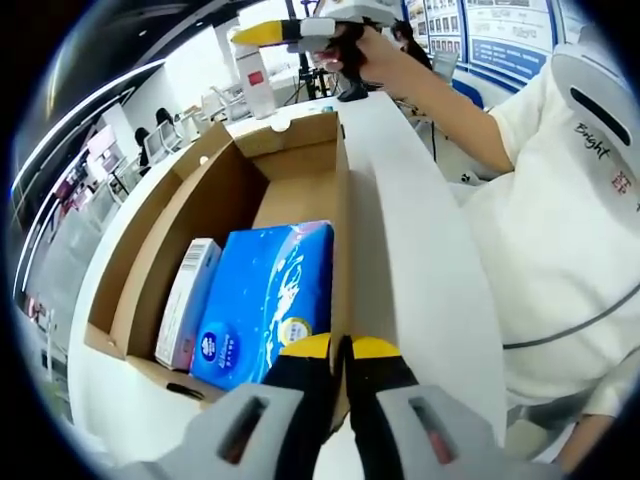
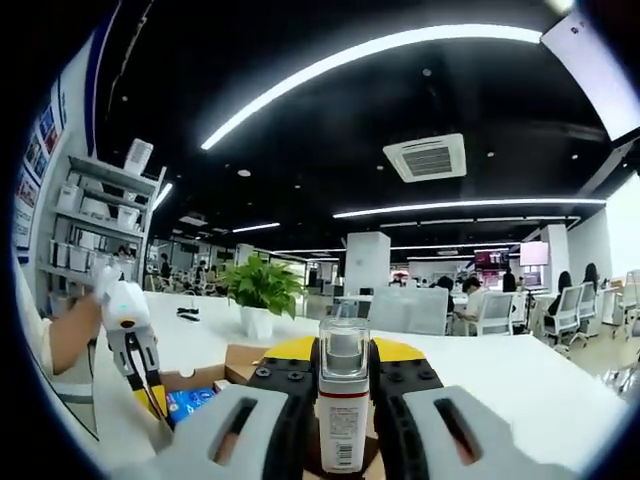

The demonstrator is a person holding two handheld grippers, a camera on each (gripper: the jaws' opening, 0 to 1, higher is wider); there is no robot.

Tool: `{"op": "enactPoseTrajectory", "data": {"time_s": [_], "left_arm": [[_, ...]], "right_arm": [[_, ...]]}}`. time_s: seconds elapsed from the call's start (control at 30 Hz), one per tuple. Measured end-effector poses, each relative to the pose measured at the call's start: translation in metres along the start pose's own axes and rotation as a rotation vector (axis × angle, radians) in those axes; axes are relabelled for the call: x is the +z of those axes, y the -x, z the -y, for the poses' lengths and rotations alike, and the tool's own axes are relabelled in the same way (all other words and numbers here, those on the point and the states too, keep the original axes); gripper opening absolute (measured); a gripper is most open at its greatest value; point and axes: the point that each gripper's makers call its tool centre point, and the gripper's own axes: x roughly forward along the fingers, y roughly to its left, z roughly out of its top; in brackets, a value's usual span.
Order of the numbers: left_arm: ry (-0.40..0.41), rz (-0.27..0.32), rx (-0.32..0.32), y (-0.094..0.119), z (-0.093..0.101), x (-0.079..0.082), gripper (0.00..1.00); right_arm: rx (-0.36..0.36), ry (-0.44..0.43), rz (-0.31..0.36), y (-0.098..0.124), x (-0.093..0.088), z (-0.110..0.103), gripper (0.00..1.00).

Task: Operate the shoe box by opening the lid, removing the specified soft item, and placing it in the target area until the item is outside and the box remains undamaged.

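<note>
**Two grippers, one open box**

One white tabletop carries the open brown cardboard shoe box. Inside lie a blue soft tissue pack and, beside it, a slim white carton. The left gripper has its yellow-tipped jaws nearly closed on the box's near wall. The right gripper — raised above the box — clamps a white bottle with a clear cap.

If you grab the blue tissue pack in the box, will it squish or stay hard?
The blue tissue pack would probably squish: its shiny wrapper suggests soft plastic film. That glossy film may be a bit slippery for the jaws. It looks light for its size, and it lies snug between the small carton and the box wall, so it may drag coming out.
</note>
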Motion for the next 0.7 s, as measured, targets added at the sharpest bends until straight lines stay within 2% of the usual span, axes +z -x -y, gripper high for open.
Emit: {"op": "enactPoseTrajectory", "data": {"time_s": [0.2,0.33,0.5,0.7], "left_arm": [[0.002,0.002,0.002,0.000,0.000,0.000,0.04],[0.010,0.004,0.002,0.000,-0.001,0.000,0.04],[0.012,0.007,0.003,0.000,-0.001,0.000,0.04],[0.017,0.006,0.000,0.000,-0.001,0.001,0.04]], "right_arm": [[-0.058,0.032,0.020,0.011,0.005,0.016,0.18],[-0.089,0.029,0.011,0.019,0.002,0.027,0.18],[-0.129,0.066,0.008,0.028,0.000,0.040,0.18],[-0.143,0.038,0.031,0.037,0.006,0.047,0.18]]}}
